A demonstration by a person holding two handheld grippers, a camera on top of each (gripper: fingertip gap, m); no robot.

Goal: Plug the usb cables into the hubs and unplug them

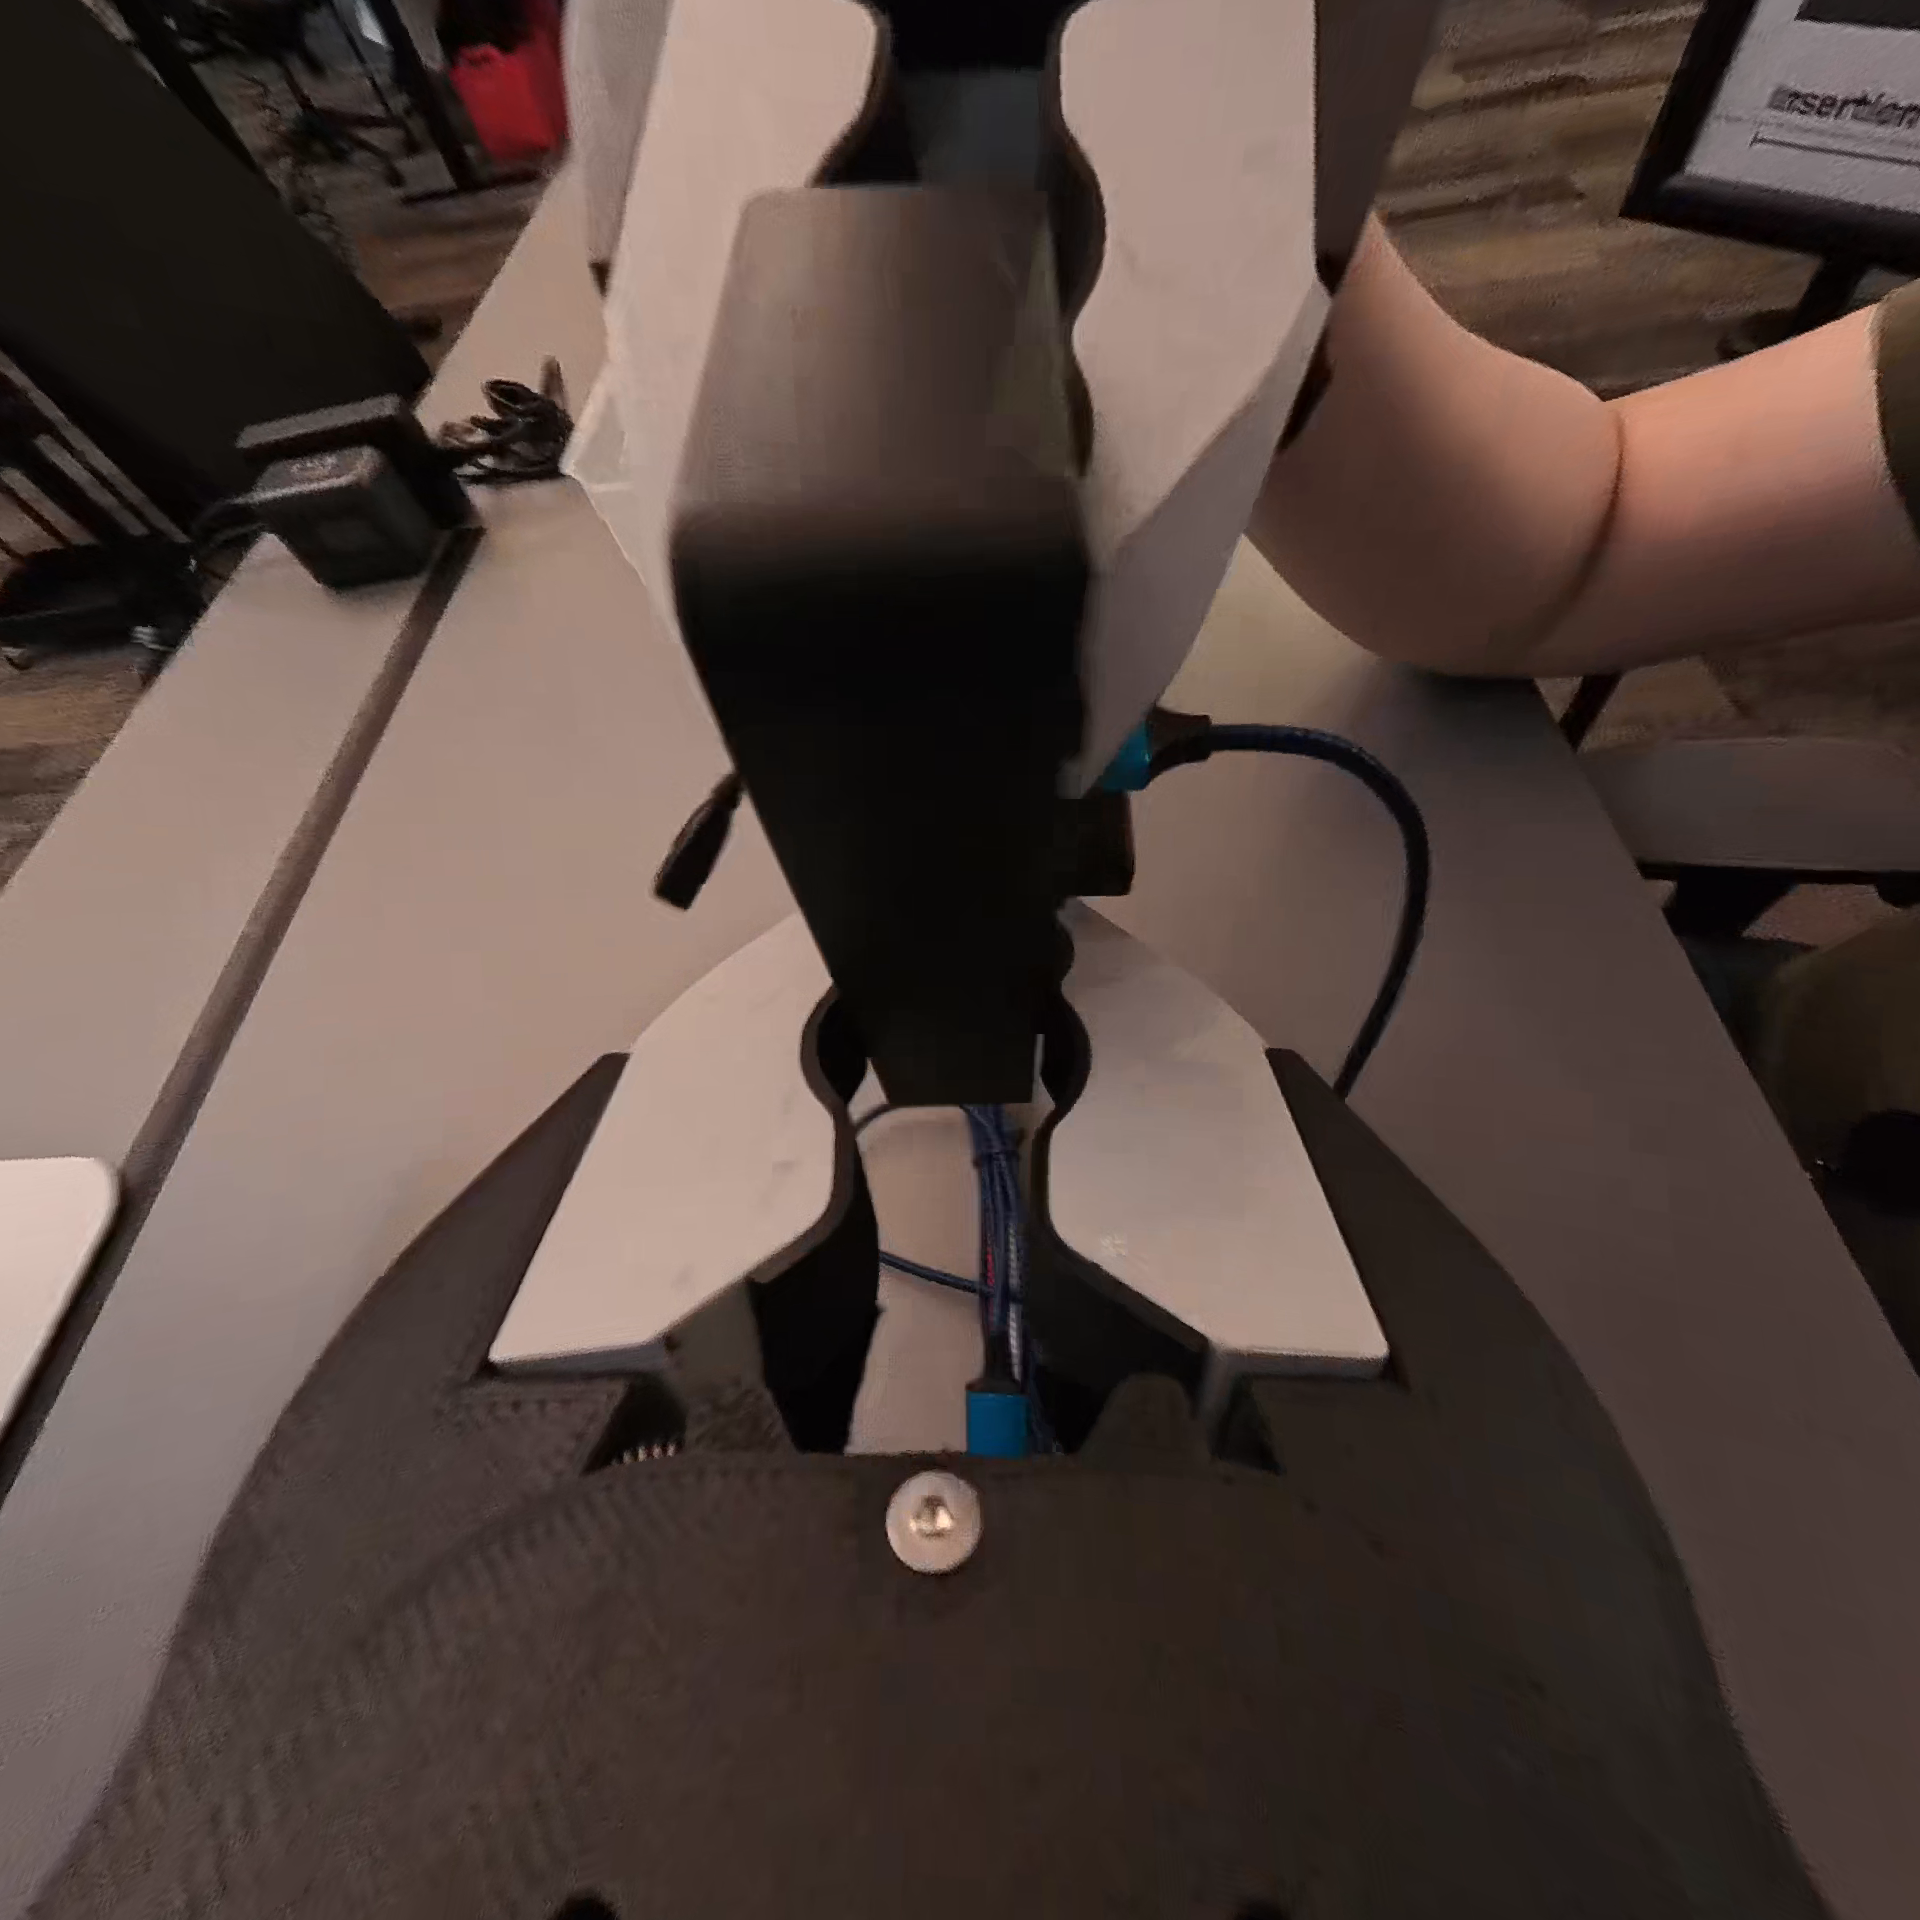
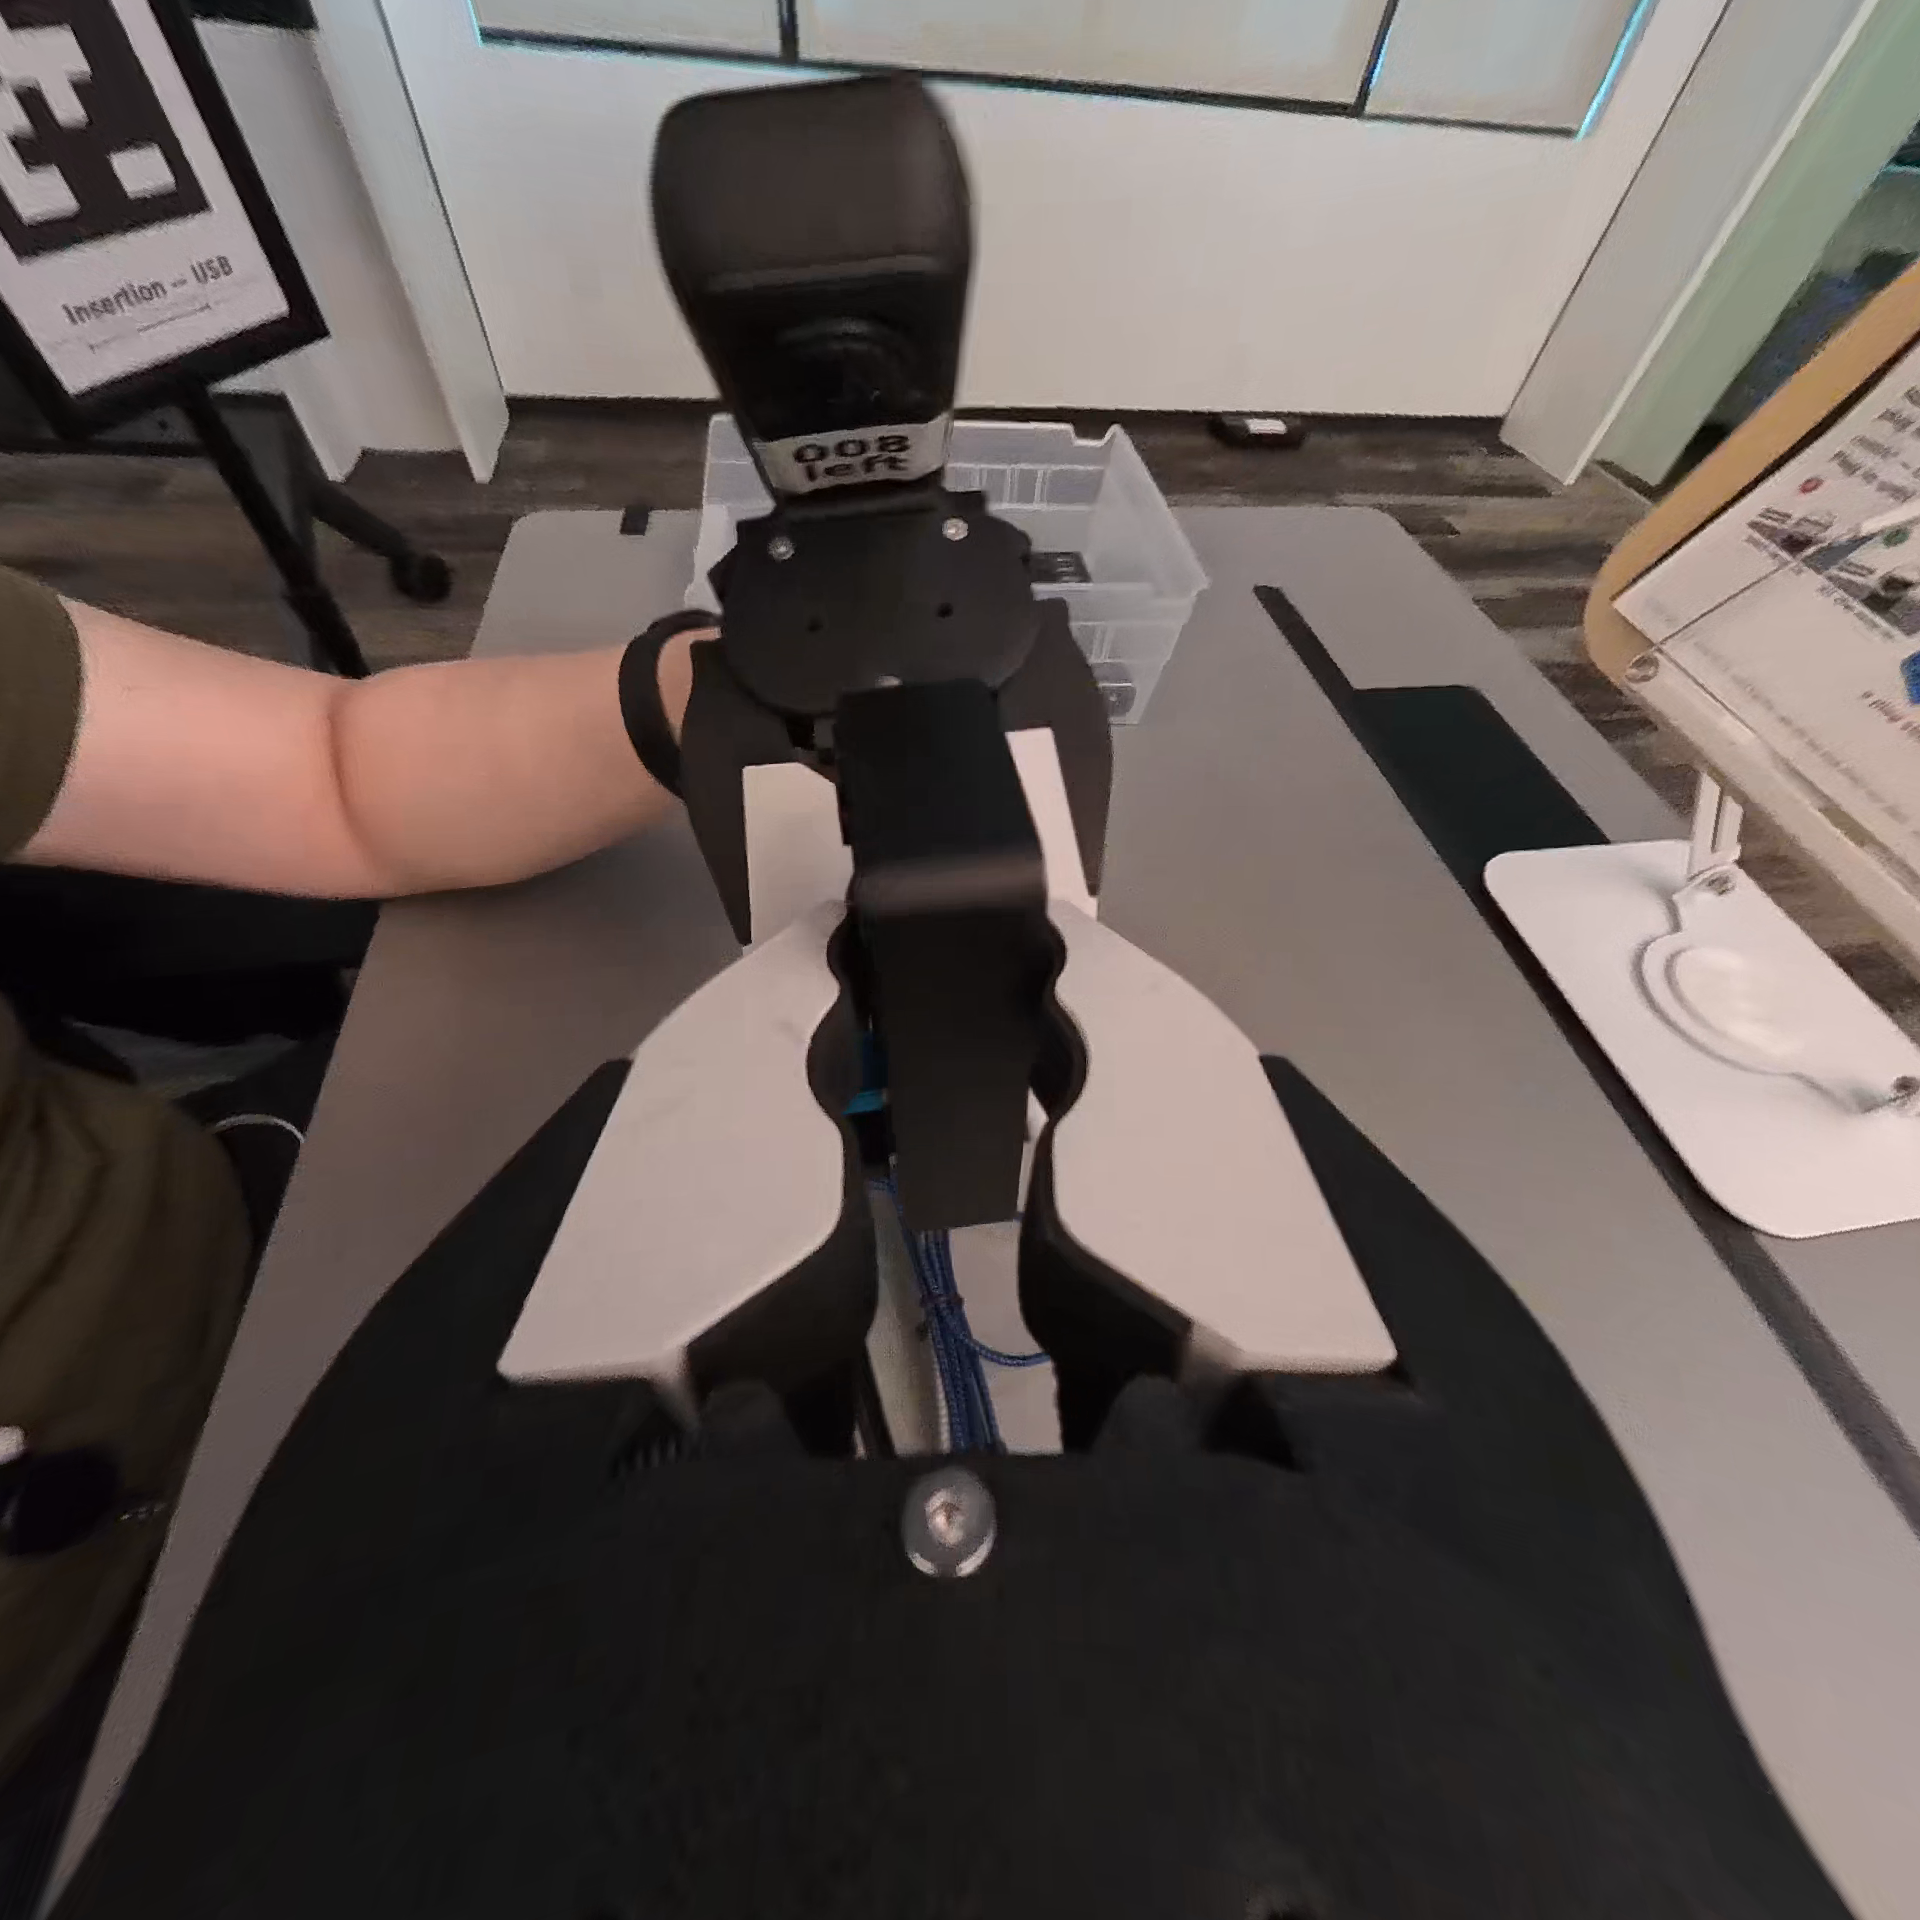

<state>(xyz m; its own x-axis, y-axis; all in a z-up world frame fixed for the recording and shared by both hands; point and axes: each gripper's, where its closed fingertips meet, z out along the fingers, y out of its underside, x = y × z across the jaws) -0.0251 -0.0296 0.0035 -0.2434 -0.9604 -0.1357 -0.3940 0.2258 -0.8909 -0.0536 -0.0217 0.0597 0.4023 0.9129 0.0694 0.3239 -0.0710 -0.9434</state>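
Nearest the lens, the left gripper (image 1: 940,1070) has its jaws clamped on the near end of the hub (image 1: 883,675), a long black block held in the air above the table (image 1: 468,935). The right gripper (image 2: 945,1049) faces it and is closed across the hub's other end. A blue plug (image 1: 1130,756) sits at the hub's side, right against one of the right gripper's fingers (image 2: 727,1122). Whether it is fully seated cannot be told.

From the plug a blue braided cable (image 1: 1403,862) loops outward and runs down to a tied bundle (image 1: 1000,1226) beneath the grippers.

The hub looks light, rigid and smooth-sided, so it may slip unless squeezed across its flat faces. The plug shell is probably the firm place to hold. The cable is limp and should not take the pull.

Beyond lie a clear bin (image 2: 1143,540) and a person's forearm (image 2: 364,769). Writing shows on a white sticker (image 2: 852,457) on the left gripper's camera housing, on a framed sign (image 2: 135,208) with a black-and-white marker, and on an instruction sheet (image 2: 1766,582) on a stand. No brand is visible on the hub.
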